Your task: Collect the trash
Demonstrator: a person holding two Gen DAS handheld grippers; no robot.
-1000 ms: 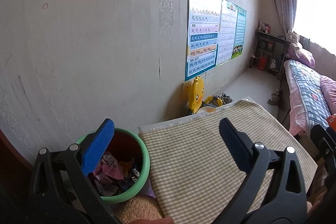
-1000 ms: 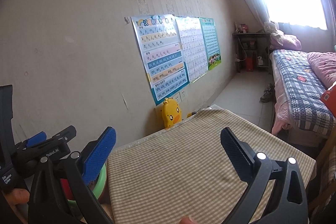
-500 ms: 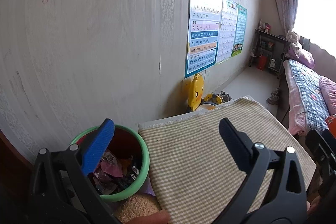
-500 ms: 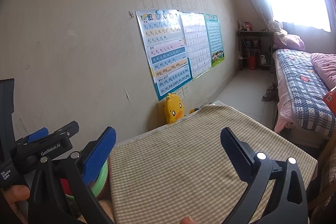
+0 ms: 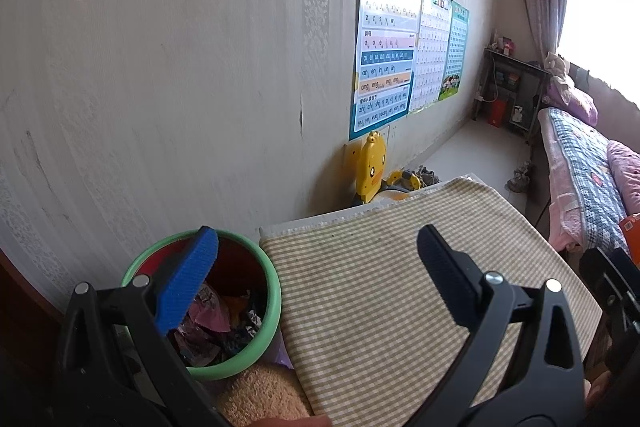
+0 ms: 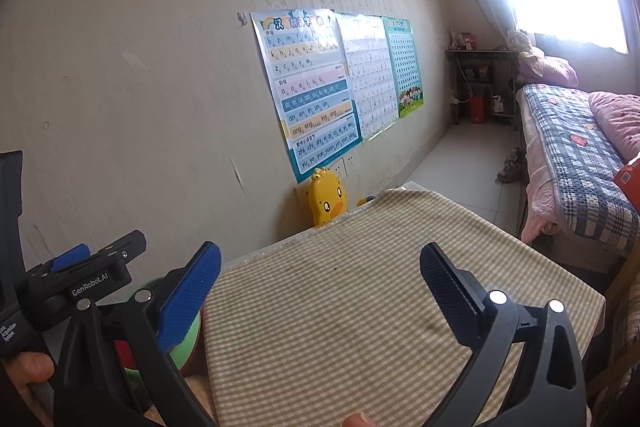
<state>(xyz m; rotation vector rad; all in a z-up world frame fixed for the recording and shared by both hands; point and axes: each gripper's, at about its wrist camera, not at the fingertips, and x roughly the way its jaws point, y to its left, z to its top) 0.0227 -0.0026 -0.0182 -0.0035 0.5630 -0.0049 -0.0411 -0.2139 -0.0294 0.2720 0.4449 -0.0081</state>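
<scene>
The checked tablecloth (image 5: 400, 291) was matt woven cloth, faintly stained. The bin (image 5: 276, 301) at nine o'clock had a smooth, slightly glossy green plastic rim; crinkled shiny wrappers (image 5: 212, 323) lay inside. The wall charts (image 6: 316, 95) were glossy paper. The gripper pads (image 6: 188, 301) looked ribbed blue rubber.

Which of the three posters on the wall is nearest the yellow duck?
The pinyin letter poster, with its coloured stripes. It hangs right above the yellow duck; the pale grid poster and green poster hang farther toward the window.
</scene>
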